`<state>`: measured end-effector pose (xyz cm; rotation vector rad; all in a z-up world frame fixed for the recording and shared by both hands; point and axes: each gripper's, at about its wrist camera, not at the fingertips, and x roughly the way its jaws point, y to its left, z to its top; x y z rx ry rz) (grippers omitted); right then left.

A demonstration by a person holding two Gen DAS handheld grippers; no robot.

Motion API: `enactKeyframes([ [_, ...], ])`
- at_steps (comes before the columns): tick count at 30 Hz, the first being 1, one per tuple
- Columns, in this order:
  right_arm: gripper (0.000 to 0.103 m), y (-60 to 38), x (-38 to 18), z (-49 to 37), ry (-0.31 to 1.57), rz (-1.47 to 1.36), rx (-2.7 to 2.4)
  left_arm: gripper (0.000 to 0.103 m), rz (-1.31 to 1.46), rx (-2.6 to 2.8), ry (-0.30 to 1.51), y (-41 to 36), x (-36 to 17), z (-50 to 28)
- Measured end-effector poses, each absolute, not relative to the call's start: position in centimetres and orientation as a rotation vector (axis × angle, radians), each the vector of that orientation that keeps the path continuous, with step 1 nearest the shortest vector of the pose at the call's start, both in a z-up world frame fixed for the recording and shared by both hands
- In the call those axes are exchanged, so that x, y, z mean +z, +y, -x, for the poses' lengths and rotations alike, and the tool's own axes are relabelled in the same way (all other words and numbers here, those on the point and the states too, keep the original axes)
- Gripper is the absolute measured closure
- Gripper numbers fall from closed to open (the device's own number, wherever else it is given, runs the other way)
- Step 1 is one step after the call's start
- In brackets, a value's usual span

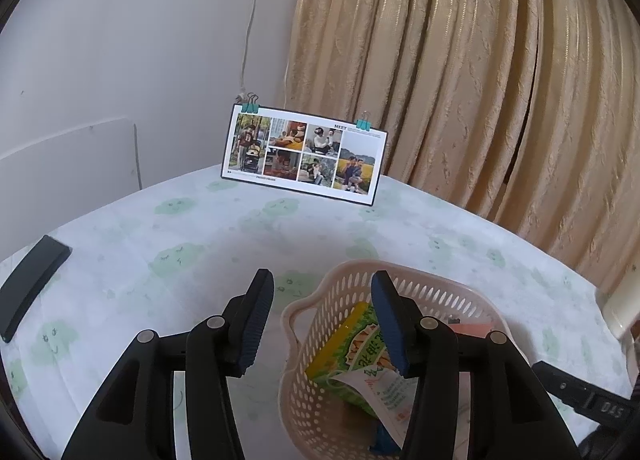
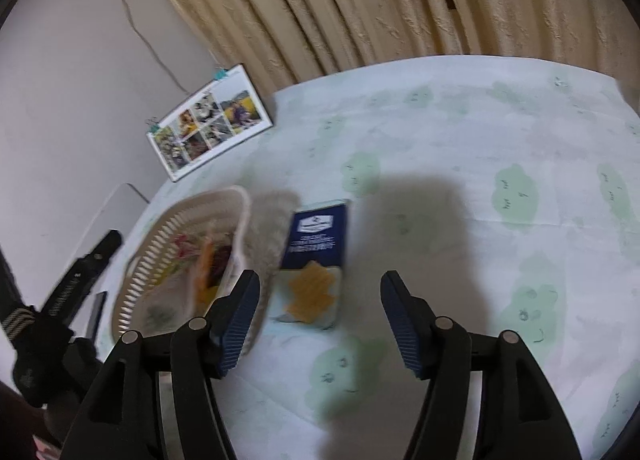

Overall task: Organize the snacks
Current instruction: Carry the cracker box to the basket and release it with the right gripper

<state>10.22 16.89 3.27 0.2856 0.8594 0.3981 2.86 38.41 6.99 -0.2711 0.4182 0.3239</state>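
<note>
Left gripper [image 1: 322, 316] above near edge of table, fingers spread wide, nothing between pads. Right-hand pad [image 1: 386, 324] hanging over open top of pink slotted plastic basket [image 1: 320, 302]; left-hand pad over bare tablecloth [image 1: 200, 220] beside basket.

Inside basket: green-and-yellow snack pack [image 1: 352, 348] leaning on edge, white printed back panel turned toward camera; orange packet [image 1: 472, 328] partly visible behind it.

Right gripper [image 2: 320, 320] also spread wide, holding nothing, raised above table. View motion-blurred. Ahead of fingers, between them and slightly left: blue cracker box [image 2: 316, 260], lying flat on tablecloth, just beside basket's right wall, touching or not cannot be told. Basket [image 2: 176, 228] left of box, colourful packets inside, too blurred to identify.

Cloth white with pale green cloud faces. Photo collage card [image 1: 304, 152] standing upright at far edge, teal binder clips along top. Black flat bar [image 1: 32, 288] lying on cloth at far left. Beige curtain [image 1: 480, 80] behind table, white wall to its left.
</note>
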Motion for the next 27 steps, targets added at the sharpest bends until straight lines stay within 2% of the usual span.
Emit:
enactKeyframes([
  [13,0.042,21.4,2.6,-9.0,0.861,-0.076,0.437,0.05,0.271,0.317,0.418,38.2,6.9,-2.9],
  [27,0.037,22.2,1.5,-12.2,0.912,-0.123,0.446,0.05,0.294,0.321,0.418,38.2,6.9,-2.9],
])
